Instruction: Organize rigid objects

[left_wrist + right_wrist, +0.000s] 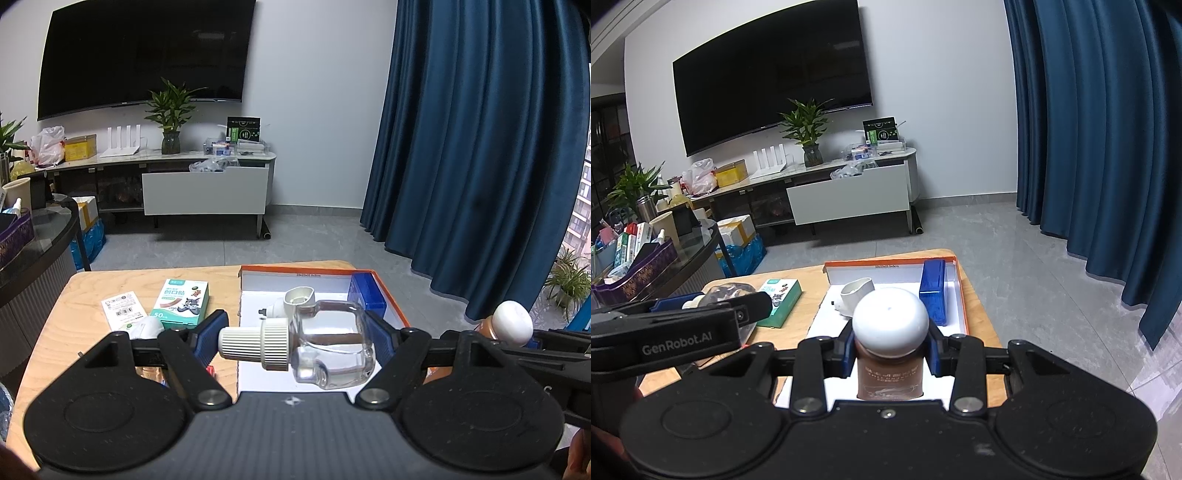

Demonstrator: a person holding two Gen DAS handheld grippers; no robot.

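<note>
Left gripper [295, 341]: your left jaws stand fairly wide and clamp a clear glass bottle [332, 345] laid sideways between the blue pads; one pad bears on the white ribbed cap [255, 342], the other on the bottle's base.
Clear glass bottle: held off the surface, cap to the left in the left wrist view, above the near edge of the tray; clear liquid shows inside.
Right gripper [891, 352]: your right jaws are drawn narrow and grip a brown bottle [889, 376] by its body, just below the round white cap [890, 320].
Brown bottle: upright between the pads, held over the near part of the tray.
Tray [886, 264]: a shallow white box with an orange rim, resting on the right part of the wooden table [92, 295].
Tray contents: a blue box [933, 291] lies along the right wall; a white plug-in device [855, 291] lies near the middle.
Table, left of tray: a green-and-white plaster box [183, 304], a white leaflet-like pack [123, 312] beside it, and a small white object [144, 328] touching the pack's near end.
Gripper spacing: you hold the two grippers side by side, close but apart.
</note>
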